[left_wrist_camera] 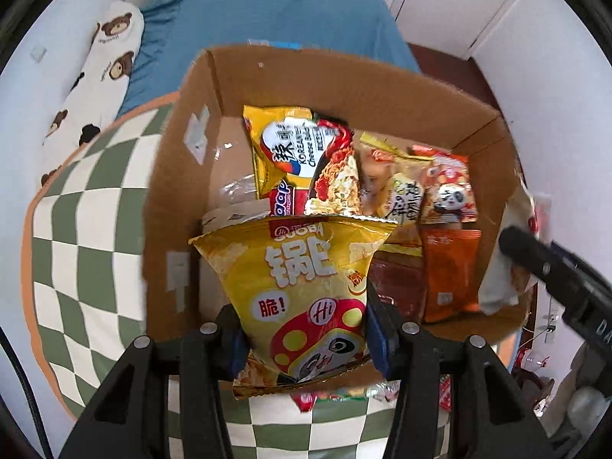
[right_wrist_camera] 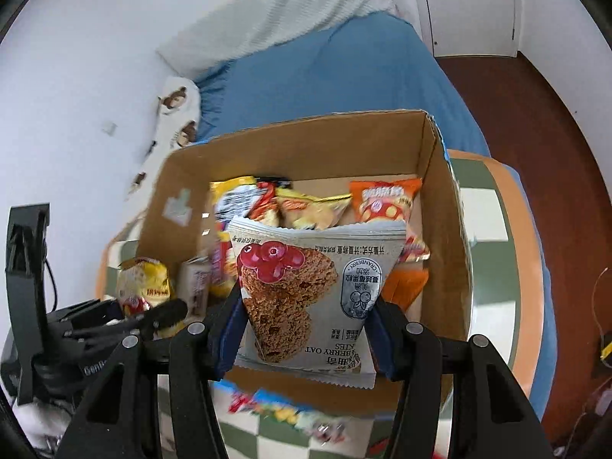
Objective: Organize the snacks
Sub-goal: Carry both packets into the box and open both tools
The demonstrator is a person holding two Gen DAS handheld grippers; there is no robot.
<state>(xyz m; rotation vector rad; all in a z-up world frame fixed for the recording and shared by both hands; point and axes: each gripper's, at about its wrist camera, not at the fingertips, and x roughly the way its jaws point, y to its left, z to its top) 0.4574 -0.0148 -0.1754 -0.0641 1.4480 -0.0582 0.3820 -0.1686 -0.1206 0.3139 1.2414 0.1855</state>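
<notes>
My left gripper (left_wrist_camera: 304, 338) is shut on a yellow chip bag (left_wrist_camera: 302, 290) held over the near edge of an open cardboard box (left_wrist_camera: 183, 176). Inside the box lie a yellow noodle packet (left_wrist_camera: 302, 160), a panda snack pack (left_wrist_camera: 451, 187) and an orange packet (left_wrist_camera: 451, 271). My right gripper (right_wrist_camera: 306, 338) is shut on a grey cranberry oat cookie bag (right_wrist_camera: 306, 290), held over the same box (right_wrist_camera: 443, 229). The left gripper (right_wrist_camera: 160, 315) with its yellow bag (right_wrist_camera: 143, 283) shows at the left of the right wrist view. The right gripper (left_wrist_camera: 535, 256) shows at the right of the left wrist view.
The box stands on a green-and-white checked cloth (left_wrist_camera: 88, 237) with an orange rim. Loose snack packs (right_wrist_camera: 283, 409) lie on the cloth in front of the box. Behind is a bed with a blue sheet (left_wrist_camera: 267, 15) and a bear-print pillow (left_wrist_camera: 95, 76).
</notes>
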